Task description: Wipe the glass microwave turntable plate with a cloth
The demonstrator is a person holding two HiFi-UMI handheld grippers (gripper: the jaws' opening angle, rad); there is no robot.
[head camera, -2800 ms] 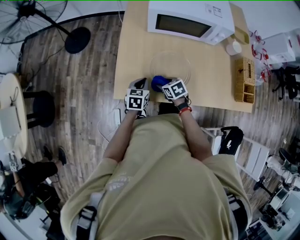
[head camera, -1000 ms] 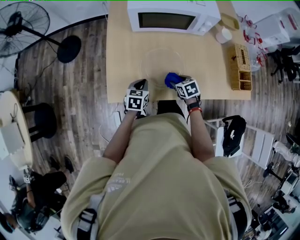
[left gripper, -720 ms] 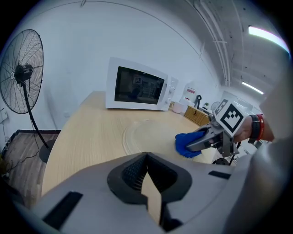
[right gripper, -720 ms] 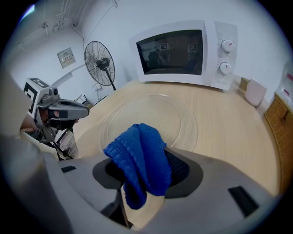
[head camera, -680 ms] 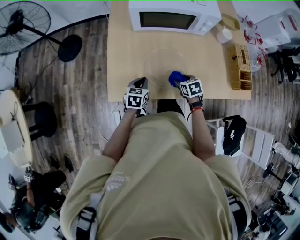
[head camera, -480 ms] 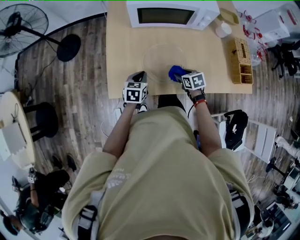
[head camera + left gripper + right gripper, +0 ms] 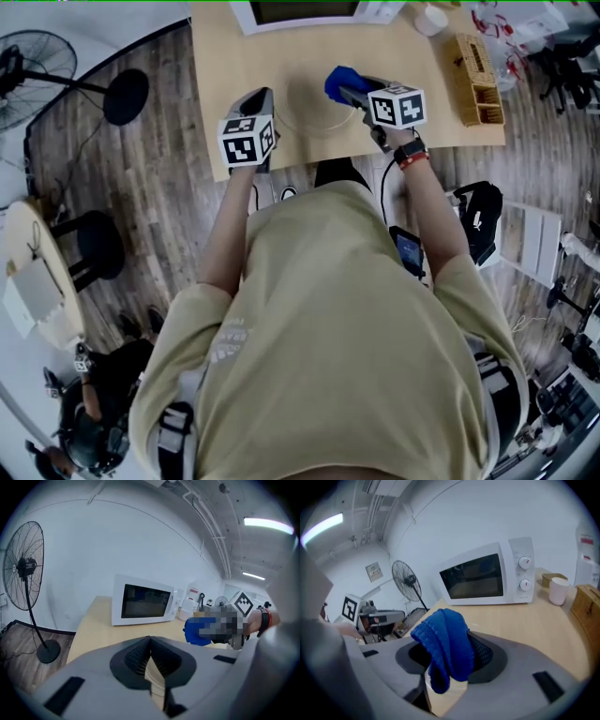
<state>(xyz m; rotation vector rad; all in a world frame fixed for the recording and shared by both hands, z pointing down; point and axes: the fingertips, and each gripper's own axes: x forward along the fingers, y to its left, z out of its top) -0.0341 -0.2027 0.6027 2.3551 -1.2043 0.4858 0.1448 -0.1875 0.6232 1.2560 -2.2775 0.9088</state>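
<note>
- Table (image 7: 436, 84), microwave (image 7: 300, 11) at far edge: both grippers now raised vs. 0.5 s ago.
- Glass plate (image 7: 302, 112) lies flat on table, below & between the grippers; neither appears to touch it, so the wiping pass looks paused or done.
- Right gripper (image 7: 354, 92) clamps blue cloth (image 7: 447, 644), lifted off the glass.
- Left gripper (image 7: 150, 641): jaws pressed together, nothing held, above plate's left rim.
</note>
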